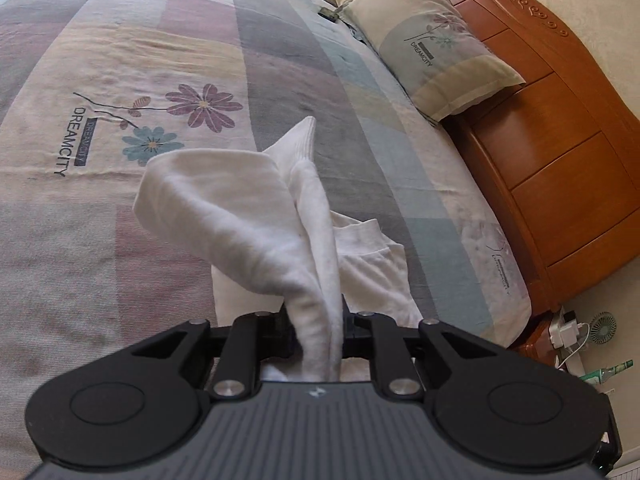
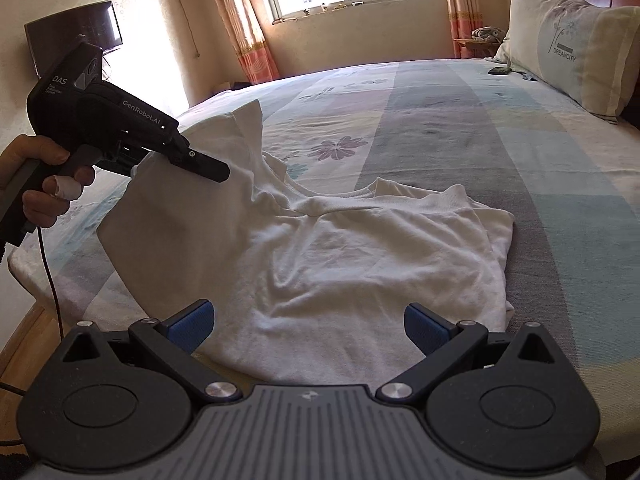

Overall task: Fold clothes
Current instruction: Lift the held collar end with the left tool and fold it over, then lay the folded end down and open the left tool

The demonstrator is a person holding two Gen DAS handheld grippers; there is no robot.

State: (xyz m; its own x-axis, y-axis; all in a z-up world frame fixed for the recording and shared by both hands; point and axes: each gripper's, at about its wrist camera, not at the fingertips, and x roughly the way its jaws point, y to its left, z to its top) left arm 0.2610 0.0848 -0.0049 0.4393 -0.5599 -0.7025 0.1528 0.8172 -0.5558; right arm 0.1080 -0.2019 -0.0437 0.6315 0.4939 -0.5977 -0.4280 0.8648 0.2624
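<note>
Bed (image 2: 460,128) | white shirt (image 2: 360,248) pinched in left tongs (image 1: 320,328) | right tongs (image 2: 308,324) spread over hem

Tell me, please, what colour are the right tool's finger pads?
Blue pads, clearest in the right wrist view.

"DREAMCITY" is printed in dark letters on the bed sheet (image 1: 80,80) beside the flower print, with the same word repeated smaller on a dark label next to it. The same "DREAMCITY" wording is seen on the pillow (image 1: 432,40) under a flower drawing, and is readable in the right wrist view too. On the left gripper (image 2: 218,172), "DAS" and "GenRobot.AI" are printed; smaller lines under "DAS" cannot be read.
</note>
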